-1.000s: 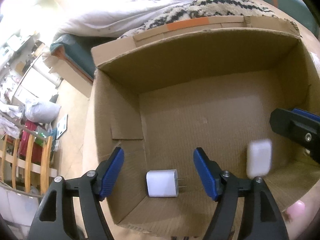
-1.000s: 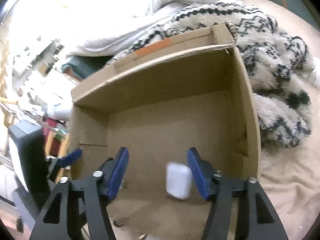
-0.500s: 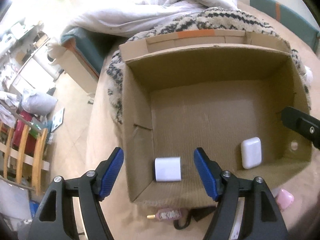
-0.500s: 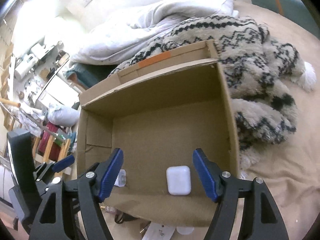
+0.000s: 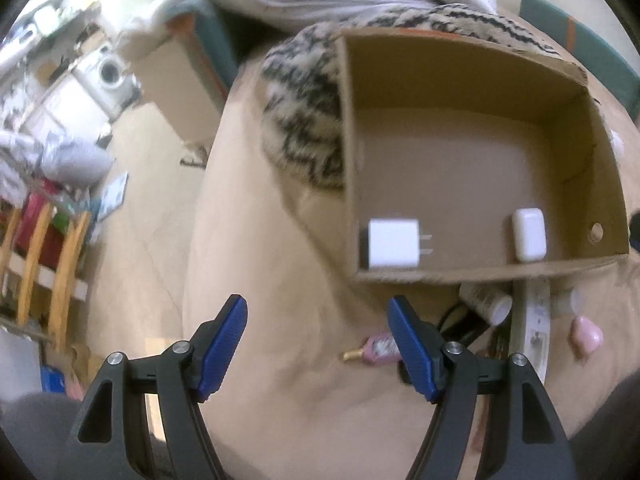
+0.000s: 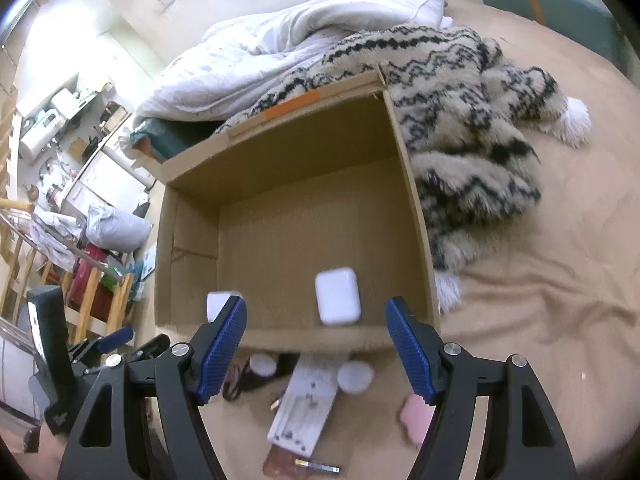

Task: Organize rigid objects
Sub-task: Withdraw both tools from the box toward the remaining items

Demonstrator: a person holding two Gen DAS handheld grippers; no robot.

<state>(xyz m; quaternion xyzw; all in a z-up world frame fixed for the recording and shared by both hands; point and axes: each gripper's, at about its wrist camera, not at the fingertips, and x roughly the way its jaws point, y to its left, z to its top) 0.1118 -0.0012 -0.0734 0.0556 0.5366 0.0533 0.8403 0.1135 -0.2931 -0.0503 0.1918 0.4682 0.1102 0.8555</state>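
An open cardboard box (image 5: 472, 272) (image 6: 188, 248) sits on a beige bed. Inside it lie a white plug charger (image 5: 394, 243) (image 6: 218, 303) near the front left corner and a white earbud case (image 5: 529, 234) (image 6: 337, 295) to its right. My left gripper (image 5: 318, 346) hangs open and empty over the bedsheet, left of and in front of the box. My right gripper (image 6: 316, 346) is open and empty above the box's front wall. In front of the box lie a pink tube with a gold tip (image 5: 376, 350), a white flat package (image 6: 306, 410), a round white lid (image 6: 355, 376) and a pink item (image 6: 416, 420).
A black-and-cream patterned fuzzy blanket (image 6: 472, 128) lies behind and right of the box, a white duvet (image 6: 288, 40) beyond it. The bed's left edge drops to a cluttered floor with a wooden rack (image 5: 48, 264). A black cable (image 5: 460, 328) lies among the loose items.
Both grippers have drawn back out of the box toward its front. The left one swung left over bare sheet. The earbud case dropped from the right gripper and now rests on the box floor.
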